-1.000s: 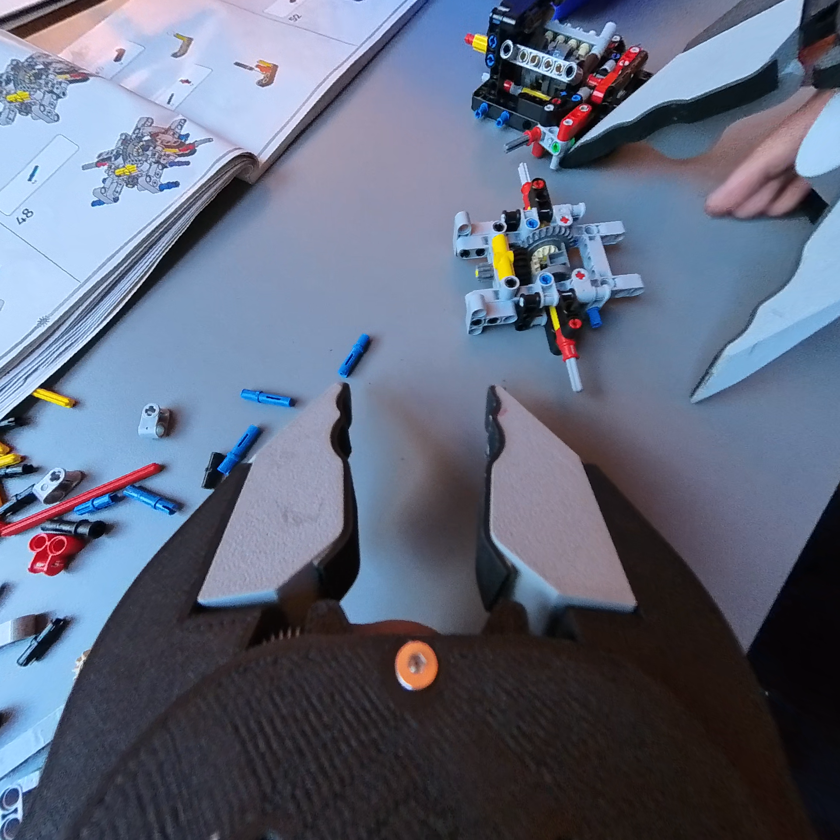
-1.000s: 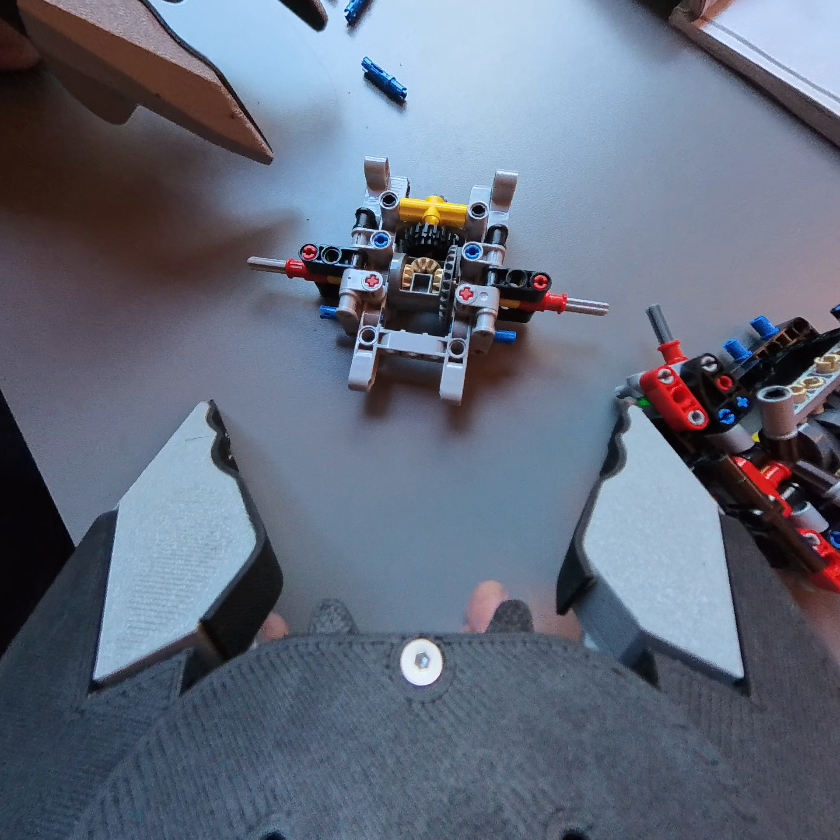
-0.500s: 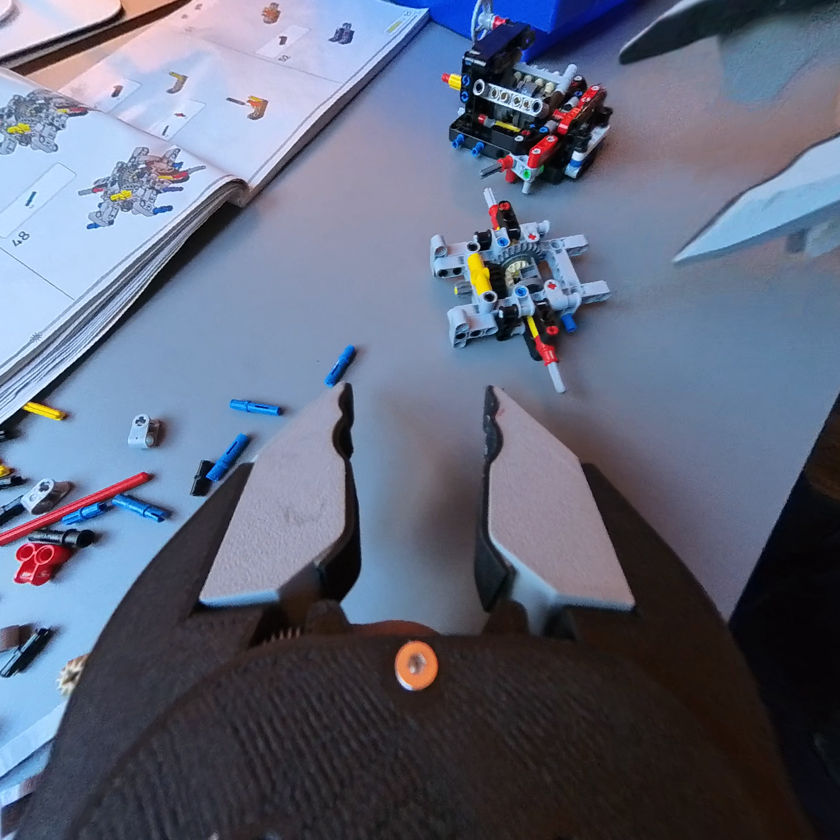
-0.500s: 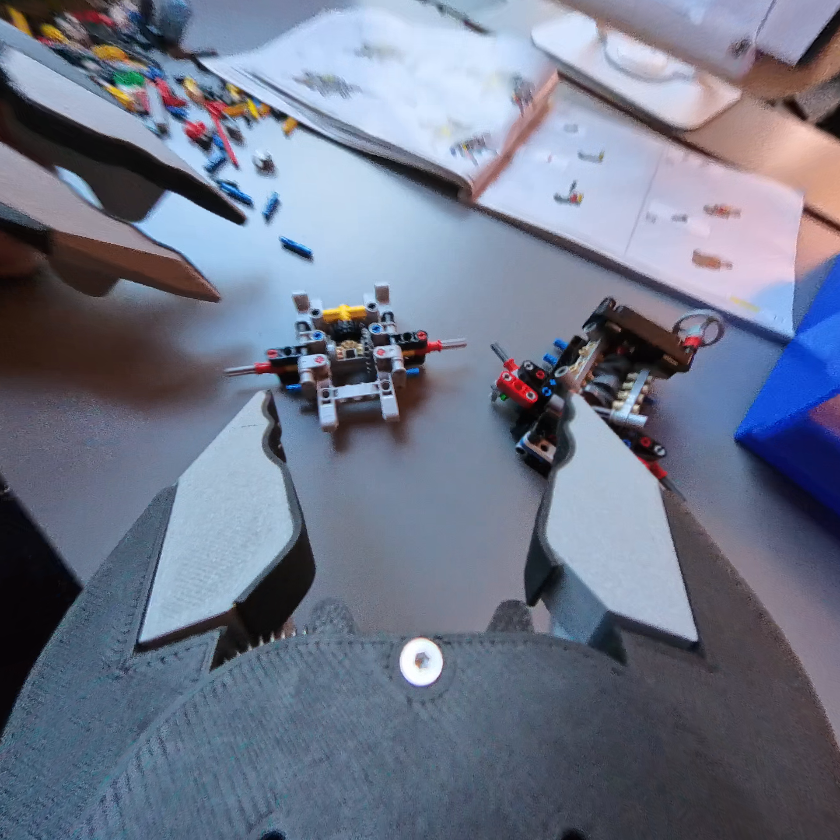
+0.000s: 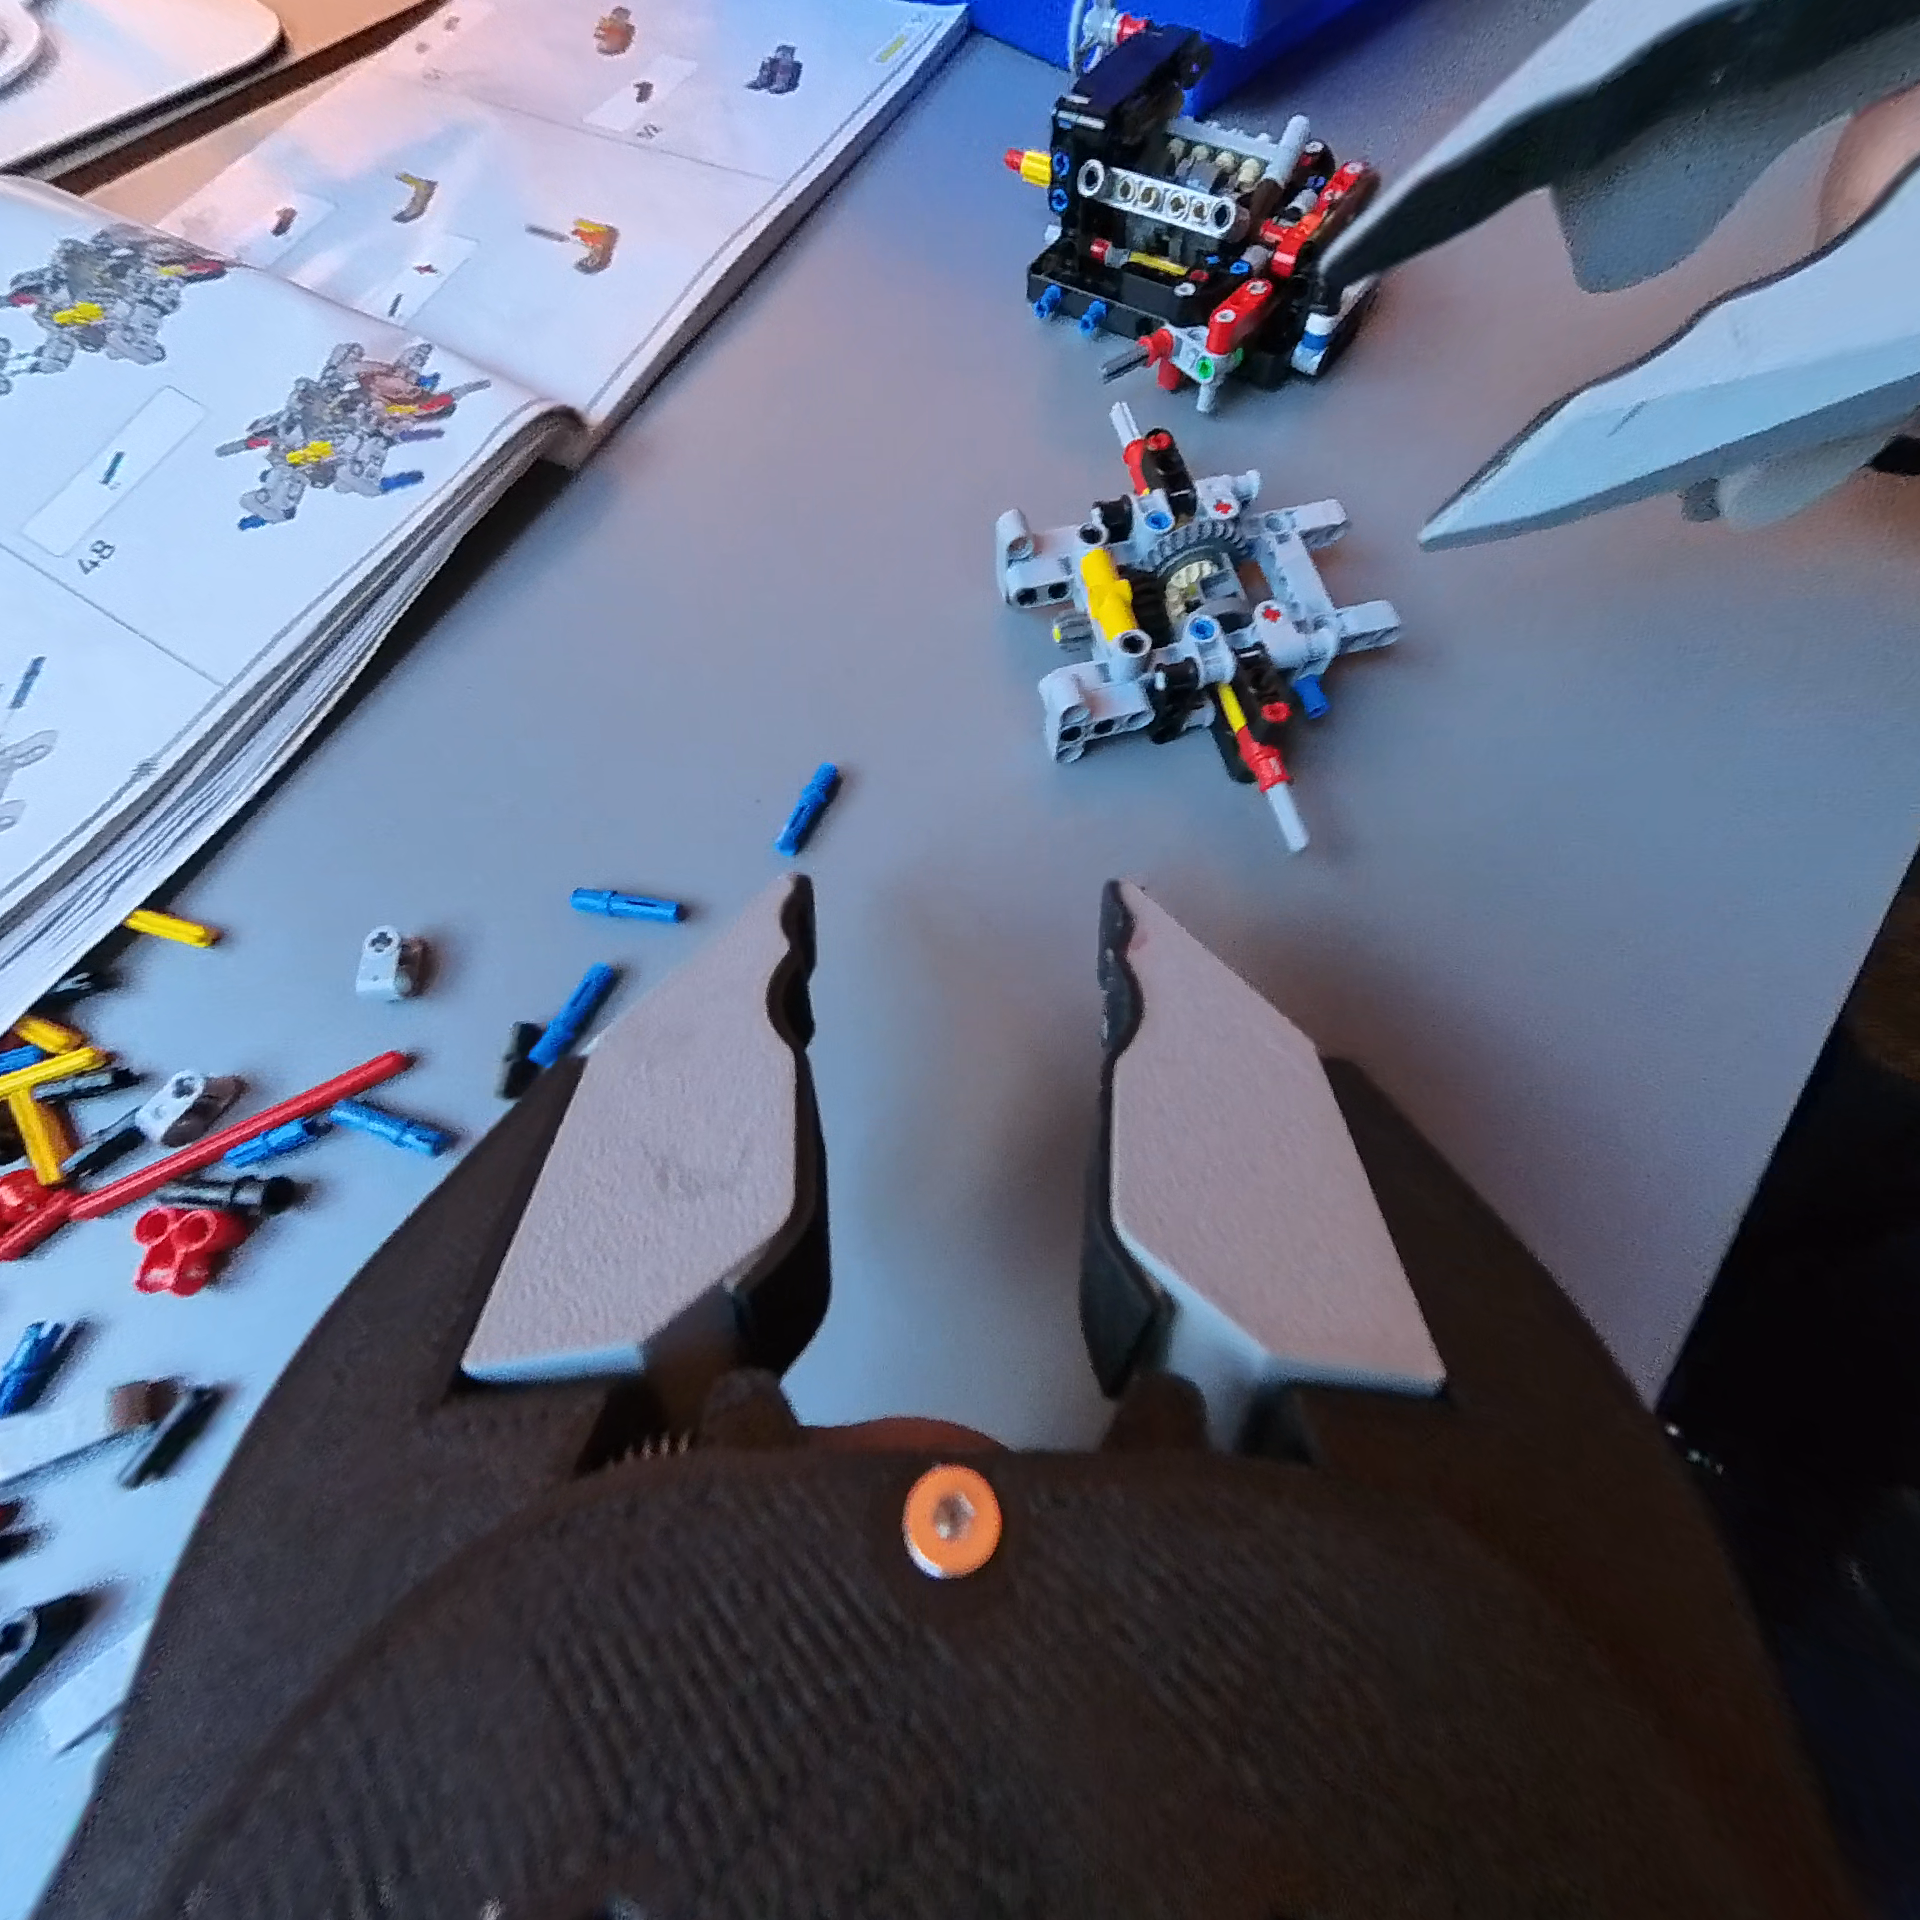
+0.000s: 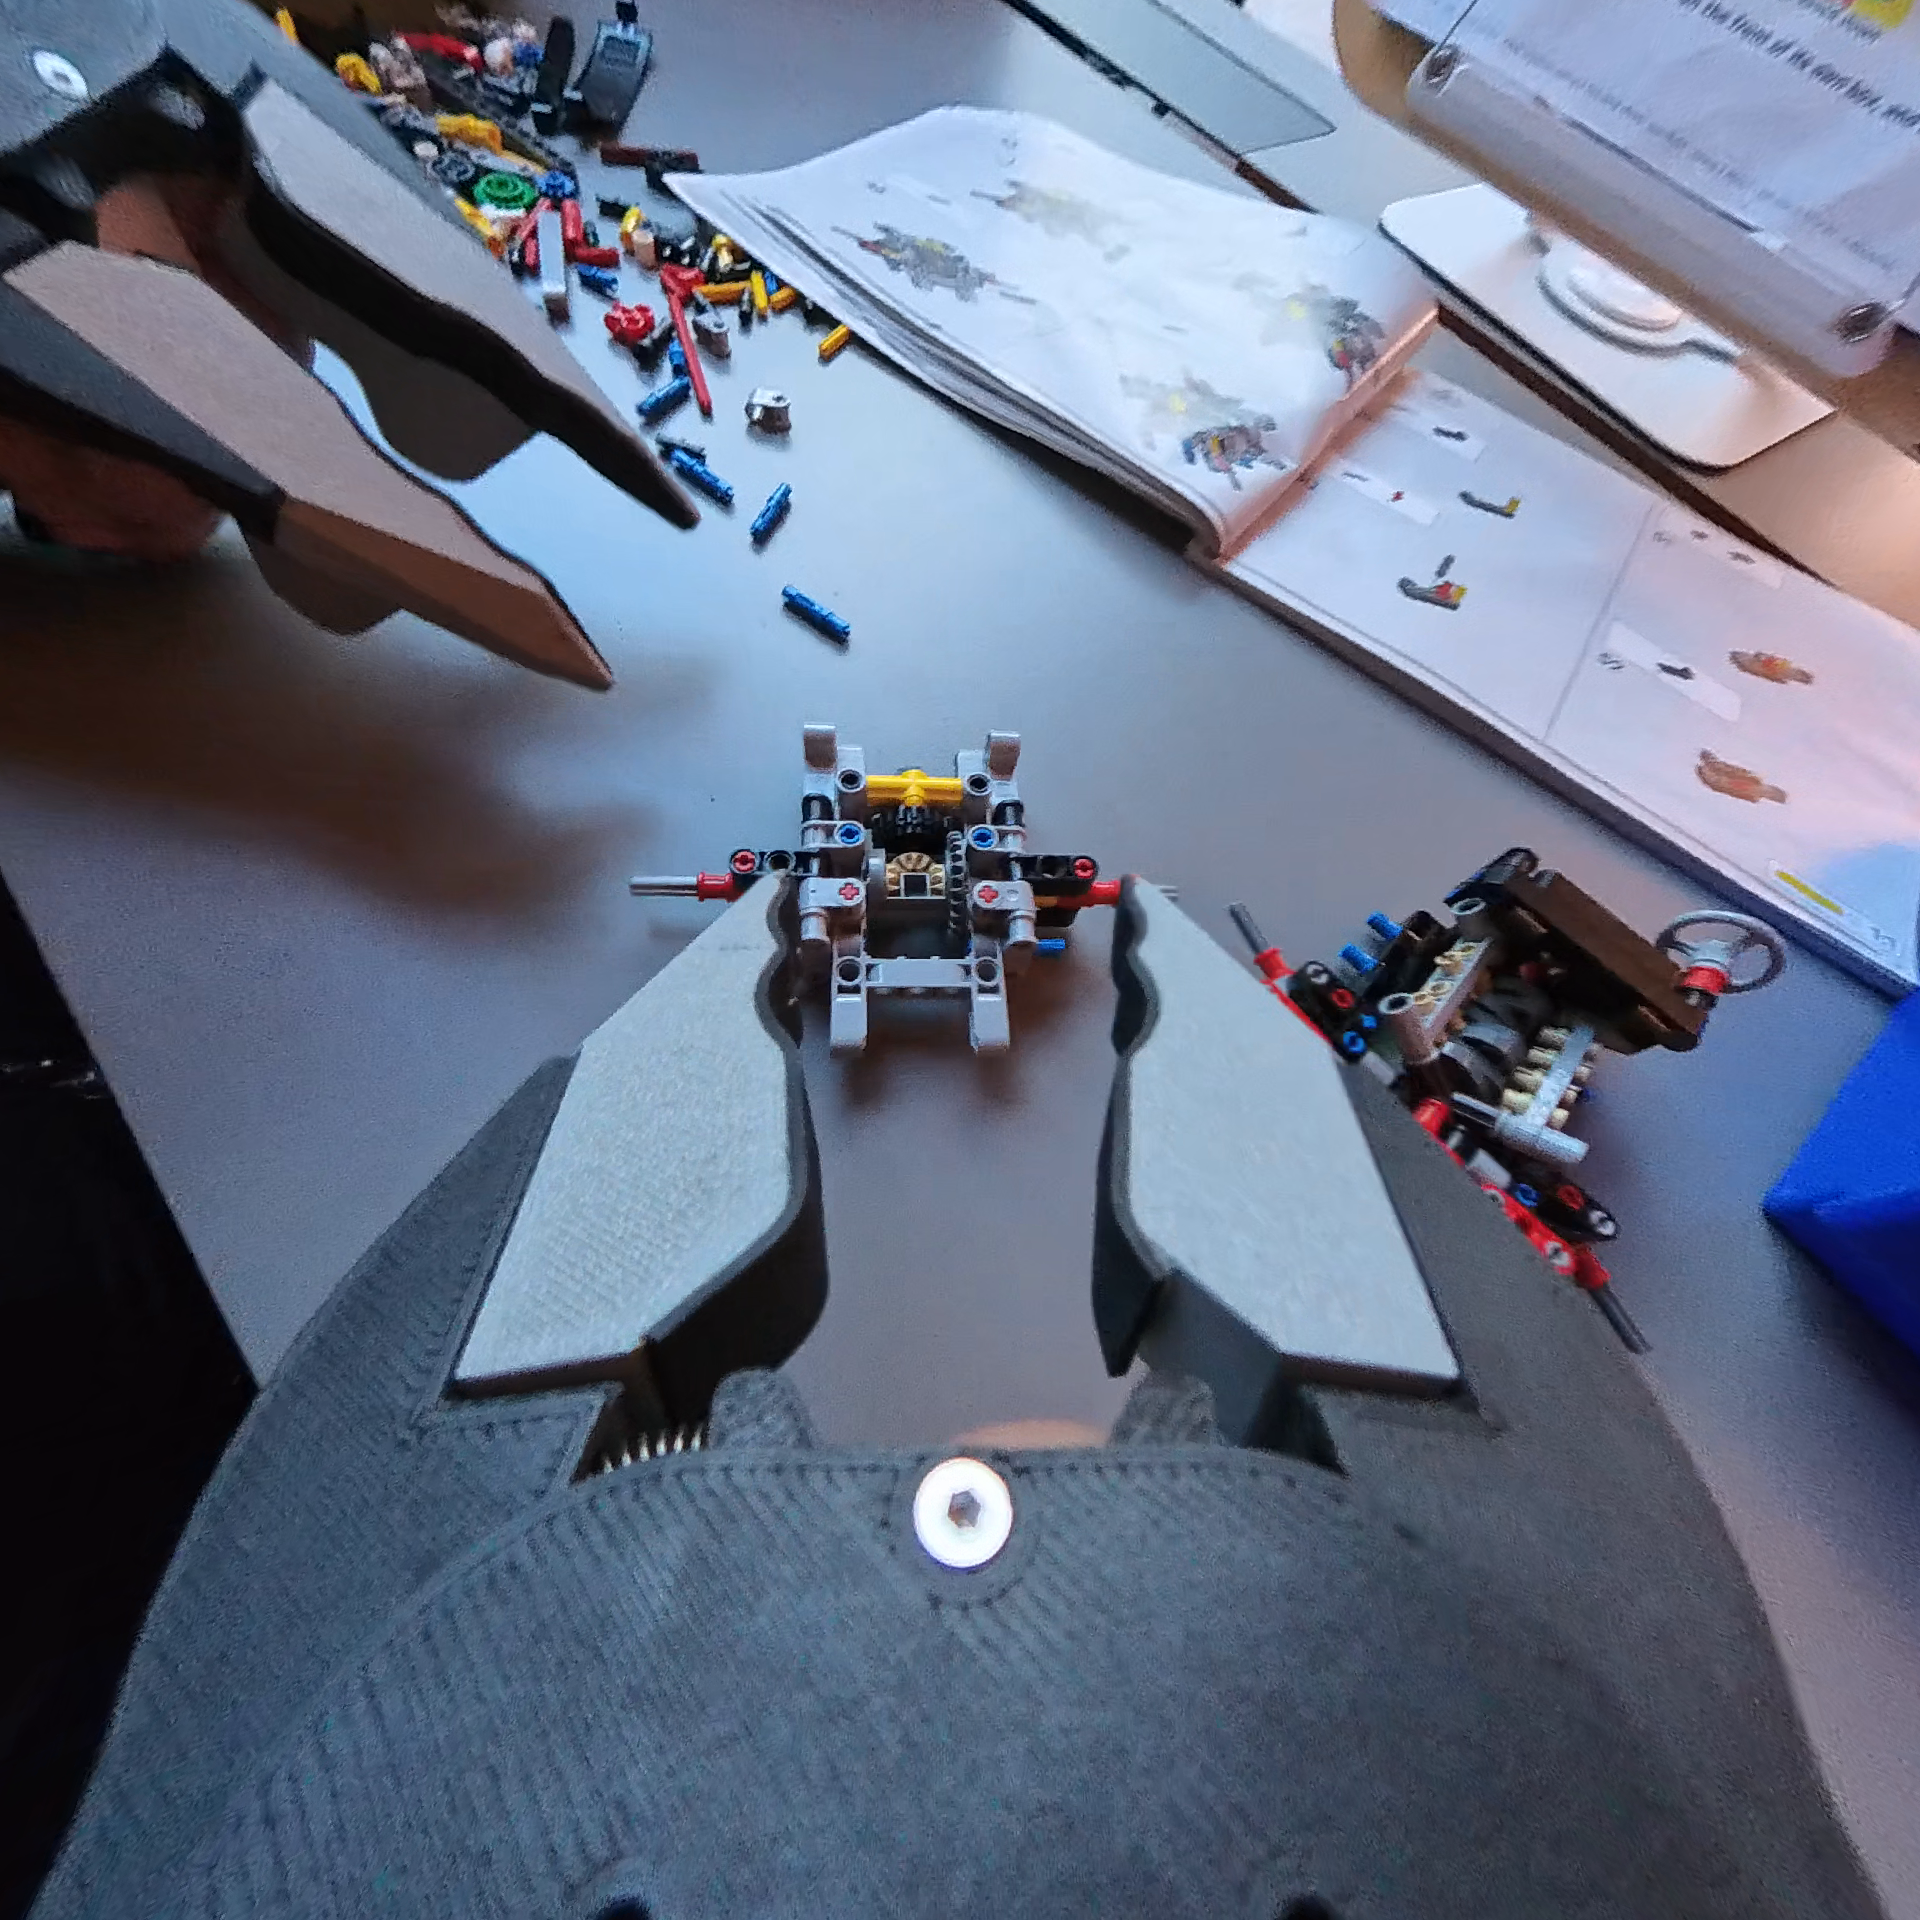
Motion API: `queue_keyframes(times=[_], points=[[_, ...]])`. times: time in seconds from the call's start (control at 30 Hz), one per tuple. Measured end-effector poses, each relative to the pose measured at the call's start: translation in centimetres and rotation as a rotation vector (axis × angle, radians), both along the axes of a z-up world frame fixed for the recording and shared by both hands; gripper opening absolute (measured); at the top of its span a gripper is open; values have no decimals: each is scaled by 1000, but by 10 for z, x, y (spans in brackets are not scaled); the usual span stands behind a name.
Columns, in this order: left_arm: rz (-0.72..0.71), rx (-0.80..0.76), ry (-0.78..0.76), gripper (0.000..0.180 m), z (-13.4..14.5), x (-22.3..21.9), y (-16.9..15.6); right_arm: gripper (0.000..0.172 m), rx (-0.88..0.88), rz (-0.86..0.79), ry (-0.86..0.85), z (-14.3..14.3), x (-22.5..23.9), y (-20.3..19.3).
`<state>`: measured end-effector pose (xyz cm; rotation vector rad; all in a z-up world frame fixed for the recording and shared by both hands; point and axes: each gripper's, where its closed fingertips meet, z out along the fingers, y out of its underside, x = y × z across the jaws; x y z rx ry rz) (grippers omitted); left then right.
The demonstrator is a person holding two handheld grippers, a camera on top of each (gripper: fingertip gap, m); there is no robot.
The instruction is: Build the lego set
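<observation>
Both tools part-open, holding nothing: right tool above the grey assembly, left tool over bare table; the protruding axle could snag a finger.

Table: carries everything named here.
Small frame assembly: mid-table, lying flat, seen between the right gripper's parted fingers, which do not press on it.
Larger assembly: just right of the small frame assembly in the right wrist view, apart from it.
Box: right of the larger assembly, at the view's edge.
Open booklet: behind both assemblies, flat on the table.
Loose pieces: heaped left of the booklet, a few pins straying toward the small frame assembly.
Left gripper: above bare table, fingers parted with nothing between, loose pieces on its left, small frame assembly ahead to its right.
</observation>
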<state>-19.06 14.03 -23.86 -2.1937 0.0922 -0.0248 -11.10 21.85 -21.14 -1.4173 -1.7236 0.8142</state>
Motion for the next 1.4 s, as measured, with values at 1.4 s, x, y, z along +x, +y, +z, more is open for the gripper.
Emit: queue_keyframes(times=[1.4], points=[[-51, -10, -80, 39, -5, -23, -29, 34, -97, 180, -53, -31, 9, 7]])
